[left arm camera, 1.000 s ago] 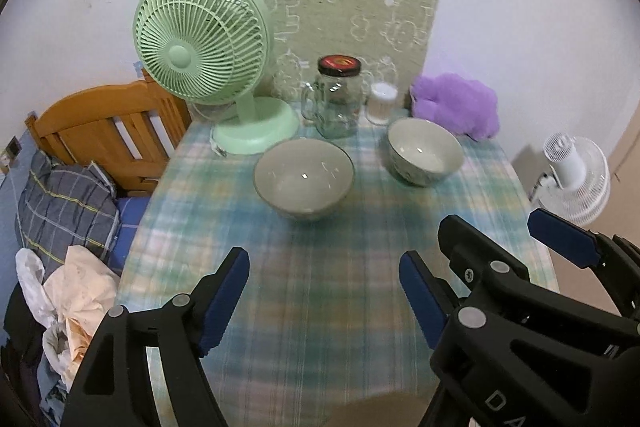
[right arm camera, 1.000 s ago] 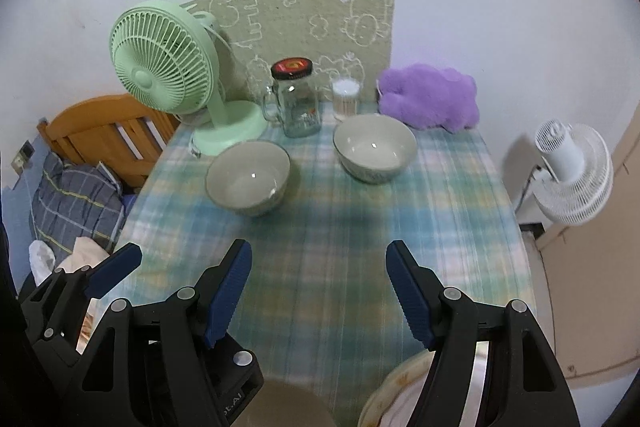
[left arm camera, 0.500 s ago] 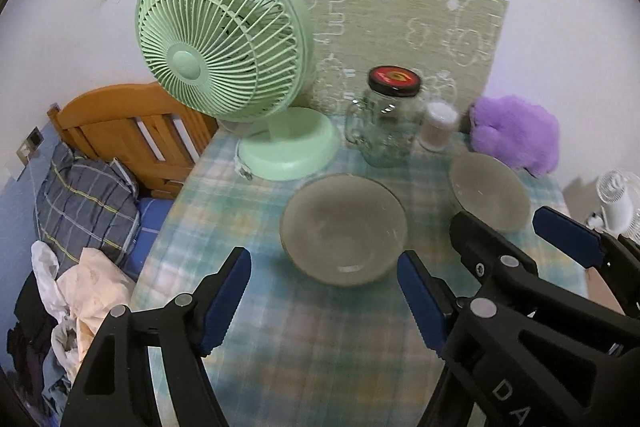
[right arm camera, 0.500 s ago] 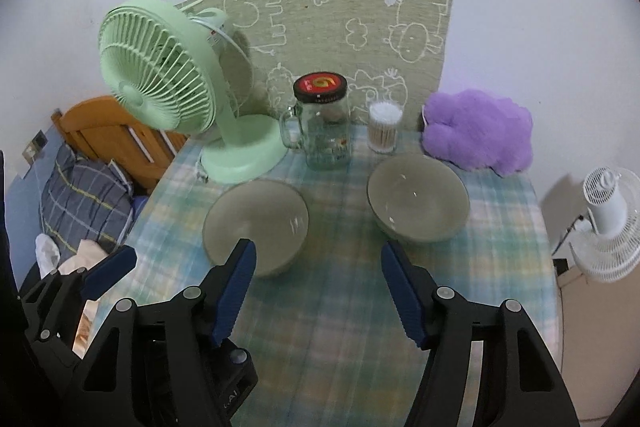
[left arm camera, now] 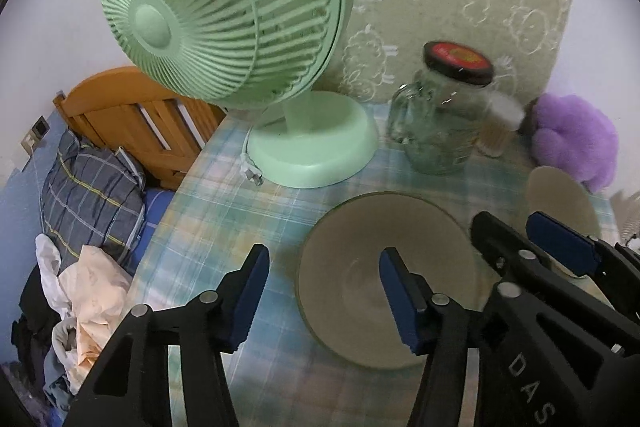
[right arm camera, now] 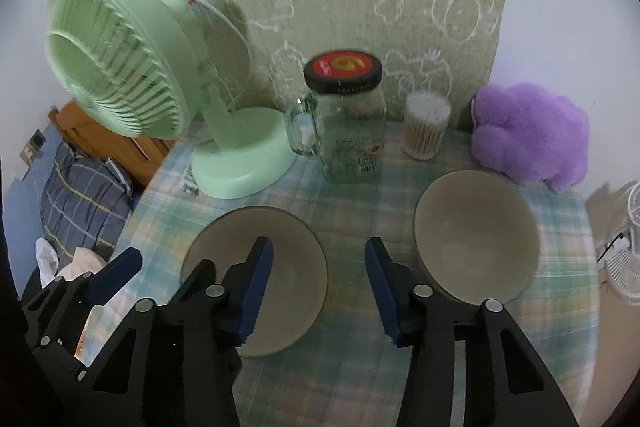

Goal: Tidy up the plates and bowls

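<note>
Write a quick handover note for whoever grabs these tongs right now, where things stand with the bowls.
Left tongs: nothing held, jaws just been closing, straddling the near rim of the left bowl, not gripping it.
Right tongs: nothing held, jaws just been closing, over the tablecloth between the two bowls.
Right bowl sits upright beside the left one, apart from it, in front of the jar.
Done: nothing stacked yet.
Left: pick up one bowl and nest it in the other.
</note>
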